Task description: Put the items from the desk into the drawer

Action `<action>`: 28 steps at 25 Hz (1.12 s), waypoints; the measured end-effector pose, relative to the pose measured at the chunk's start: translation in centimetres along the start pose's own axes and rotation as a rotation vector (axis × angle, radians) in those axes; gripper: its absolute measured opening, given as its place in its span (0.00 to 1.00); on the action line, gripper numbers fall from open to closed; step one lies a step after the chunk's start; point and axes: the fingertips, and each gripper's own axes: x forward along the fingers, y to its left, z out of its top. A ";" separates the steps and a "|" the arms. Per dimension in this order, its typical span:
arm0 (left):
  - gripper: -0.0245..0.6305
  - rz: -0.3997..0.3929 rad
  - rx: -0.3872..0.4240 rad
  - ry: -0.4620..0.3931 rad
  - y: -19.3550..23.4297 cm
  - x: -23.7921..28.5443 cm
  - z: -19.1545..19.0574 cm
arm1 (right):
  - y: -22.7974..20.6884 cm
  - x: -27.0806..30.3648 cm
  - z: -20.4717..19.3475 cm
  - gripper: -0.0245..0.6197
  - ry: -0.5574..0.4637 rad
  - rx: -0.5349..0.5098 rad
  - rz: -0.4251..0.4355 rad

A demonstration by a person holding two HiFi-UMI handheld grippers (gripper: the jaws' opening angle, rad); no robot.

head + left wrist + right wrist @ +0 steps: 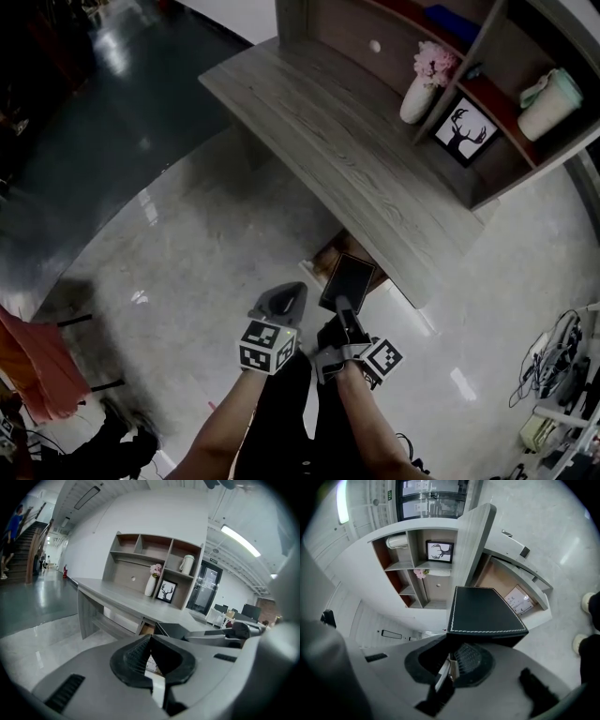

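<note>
Notebook (485, 611) clamped in R tool (452, 660), L tool (150, 662) closed empty, drawer (502, 581) partly hidden under desk (356, 141)

My head view is dim with dark corners. The glossy floor (187, 244) throws small white glints, and the surface (356, 141) bows at its edge from the wide lens. The left gripper view is brighter under a ceiling strip light (240, 540). Up close the left tongs (150, 639) blur, but the black case (485, 611) in the right tongs (453, 657) reads crisp.
</note>
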 end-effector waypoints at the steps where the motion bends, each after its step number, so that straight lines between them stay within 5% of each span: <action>1: 0.05 -0.006 0.004 0.003 0.0 0.4 -0.1 | -0.4 0.1 0.2 0.10 -0.007 0.002 -0.005; 15: 0.05 -0.030 -0.013 0.056 0.8 2.8 -3.4 | -5.5 1.3 1.5 0.10 -0.094 0.122 -0.065; 28: 0.05 -0.006 -0.047 0.085 2.7 3.9 -4.6 | -9.5 3.3 3.3 0.10 -0.244 0.353 -0.152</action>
